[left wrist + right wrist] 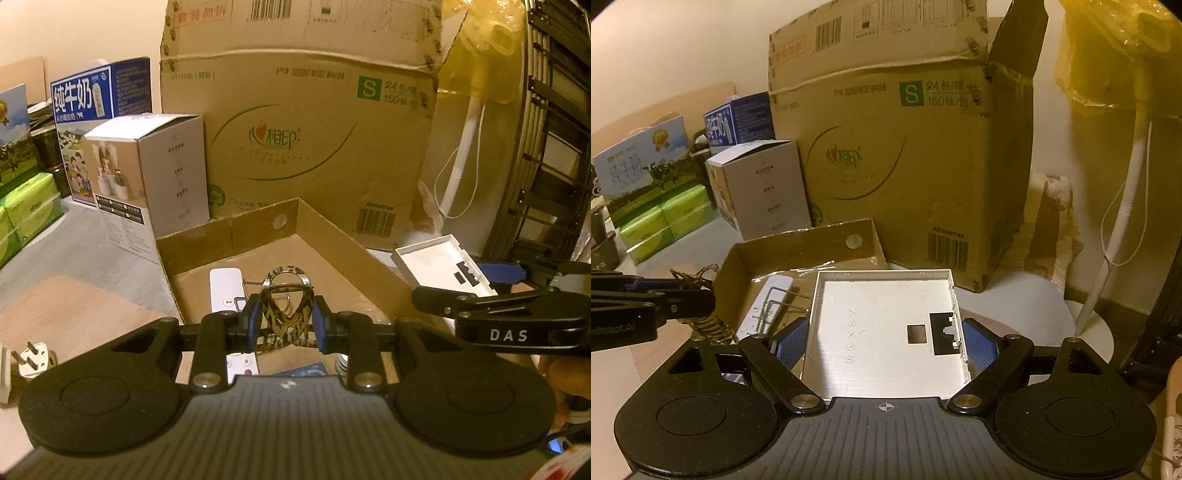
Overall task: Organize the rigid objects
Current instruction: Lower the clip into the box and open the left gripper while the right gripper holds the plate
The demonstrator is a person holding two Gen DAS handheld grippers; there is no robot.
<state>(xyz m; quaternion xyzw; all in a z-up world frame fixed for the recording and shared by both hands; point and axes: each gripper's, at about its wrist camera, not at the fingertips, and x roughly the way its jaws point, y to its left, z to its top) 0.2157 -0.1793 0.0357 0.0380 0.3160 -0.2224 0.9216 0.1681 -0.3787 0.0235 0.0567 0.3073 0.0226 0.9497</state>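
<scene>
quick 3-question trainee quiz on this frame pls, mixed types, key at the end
1. True or false: the left gripper is shut on the camo-patterned ring object.
2. What does the right gripper hold? A) milk carton B) white plastic tray C) power plug
3. Fill in: a white remote lies inside the shallow ____ box.

Key: 1 true; 2 B; 3 cardboard

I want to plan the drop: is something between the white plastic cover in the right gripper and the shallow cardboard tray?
Nothing visible blocks it. The white plastic cover is held over the shallow cardboard tray's right edge; inside lie only a white remote and a bent wire, at the left.
</scene>
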